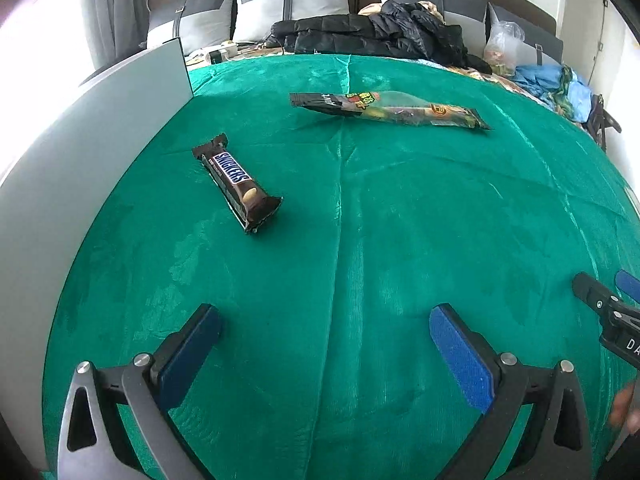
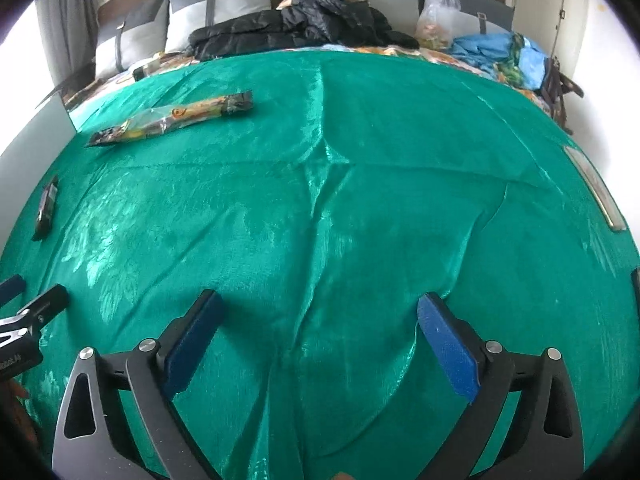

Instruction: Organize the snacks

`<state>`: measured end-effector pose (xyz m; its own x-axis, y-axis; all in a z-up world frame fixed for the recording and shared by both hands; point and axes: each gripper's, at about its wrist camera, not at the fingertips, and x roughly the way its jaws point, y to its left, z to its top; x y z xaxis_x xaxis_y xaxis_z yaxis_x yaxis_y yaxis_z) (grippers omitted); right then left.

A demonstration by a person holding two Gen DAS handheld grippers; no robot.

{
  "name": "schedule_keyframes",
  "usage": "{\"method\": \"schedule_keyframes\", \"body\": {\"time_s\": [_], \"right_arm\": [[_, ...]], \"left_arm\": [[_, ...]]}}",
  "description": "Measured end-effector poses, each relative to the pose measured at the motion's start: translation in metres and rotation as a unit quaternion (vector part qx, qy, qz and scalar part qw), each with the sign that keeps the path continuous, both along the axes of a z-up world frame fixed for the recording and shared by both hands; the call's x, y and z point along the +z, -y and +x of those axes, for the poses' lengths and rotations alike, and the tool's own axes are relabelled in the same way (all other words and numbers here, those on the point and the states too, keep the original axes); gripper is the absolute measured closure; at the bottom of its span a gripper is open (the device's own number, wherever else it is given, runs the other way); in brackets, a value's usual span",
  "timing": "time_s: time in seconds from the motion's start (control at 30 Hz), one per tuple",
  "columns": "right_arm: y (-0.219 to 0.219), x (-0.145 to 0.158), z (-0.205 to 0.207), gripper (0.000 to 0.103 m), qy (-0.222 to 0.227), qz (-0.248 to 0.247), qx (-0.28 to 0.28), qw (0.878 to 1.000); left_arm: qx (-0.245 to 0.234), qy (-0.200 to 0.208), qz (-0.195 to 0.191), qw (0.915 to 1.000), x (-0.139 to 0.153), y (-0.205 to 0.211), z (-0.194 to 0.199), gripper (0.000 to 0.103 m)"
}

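A brown Snickers bar [image 1: 237,182] lies on the green cloth [image 1: 380,240], ahead and left of my left gripper [image 1: 325,322]. Farther back rests a long candy bag [image 1: 390,109] with a clear middle. The left gripper is open, nothing between its blue pads. In the right wrist view the same candy bag [image 2: 172,120] sits far left and the Snickers bar [image 2: 46,208] shows edge-on at the left border. My right gripper [image 2: 318,308] is wide open over bare, wrinkled cloth [image 2: 360,220]. Each gripper's tip appears at the other view's edge: the right gripper [image 1: 604,300], the left gripper [image 2: 32,300].
A grey upright panel [image 1: 100,152] borders the cloth on the left. Behind the cloth are pillows [image 1: 292,4], a black jacket [image 1: 380,36], a clear plastic bag [image 1: 504,44] and blue fabric [image 1: 560,84]. A metal strip [image 2: 596,192] lies at the cloth's right edge.
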<state>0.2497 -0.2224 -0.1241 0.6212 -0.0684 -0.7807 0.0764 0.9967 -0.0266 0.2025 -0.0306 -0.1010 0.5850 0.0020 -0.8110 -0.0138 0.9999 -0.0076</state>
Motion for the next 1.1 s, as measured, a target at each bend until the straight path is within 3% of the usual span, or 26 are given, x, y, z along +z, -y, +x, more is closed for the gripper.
{"method": "schedule_keyframes", "body": {"time_s": [1.1], "right_arm": [[0.0004, -0.0003, -0.0027, 0.003, 0.0, 0.004, -0.001, 1.0]], "left_arm": [[-0.001, 0.0, -0.002, 1.0, -0.0006, -0.0008, 0.0006, 0.0]]}}
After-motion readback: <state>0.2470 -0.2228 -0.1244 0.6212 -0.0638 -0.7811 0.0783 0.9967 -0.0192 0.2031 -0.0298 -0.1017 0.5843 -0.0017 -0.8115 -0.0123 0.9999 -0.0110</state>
